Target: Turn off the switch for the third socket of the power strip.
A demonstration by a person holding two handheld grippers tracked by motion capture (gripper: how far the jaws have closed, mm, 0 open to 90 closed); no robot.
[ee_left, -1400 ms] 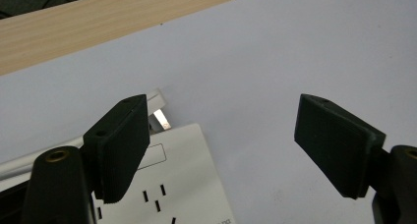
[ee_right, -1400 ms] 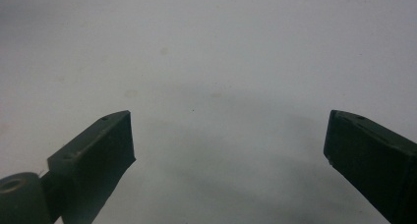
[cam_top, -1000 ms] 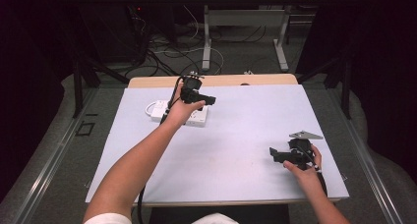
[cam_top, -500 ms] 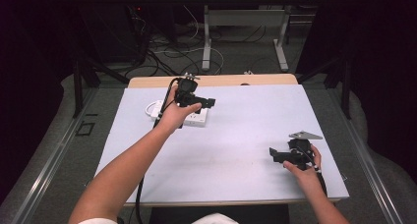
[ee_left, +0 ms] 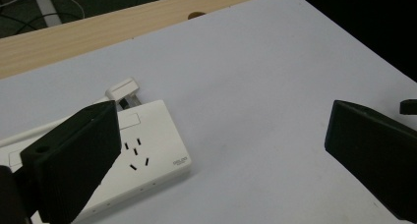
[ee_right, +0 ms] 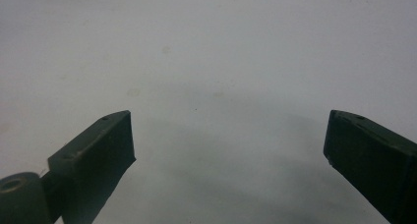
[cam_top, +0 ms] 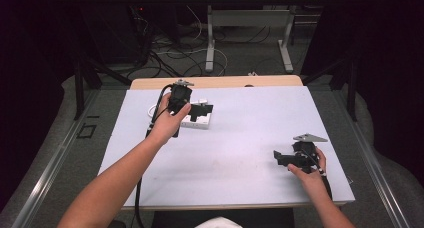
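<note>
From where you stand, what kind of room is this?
Probably a lab or recording workspace: a white-topped table ringed by dark curtains, loose cables on the floor behind it, and a white power strip on the table.

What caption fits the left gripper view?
Open left gripper over a white power strip on the white table.

Black 2-jaw tools (cam_top: 199,109) (cam_top: 281,157), black cables, grey 3-cornered plate on R; arms bare.
</note>
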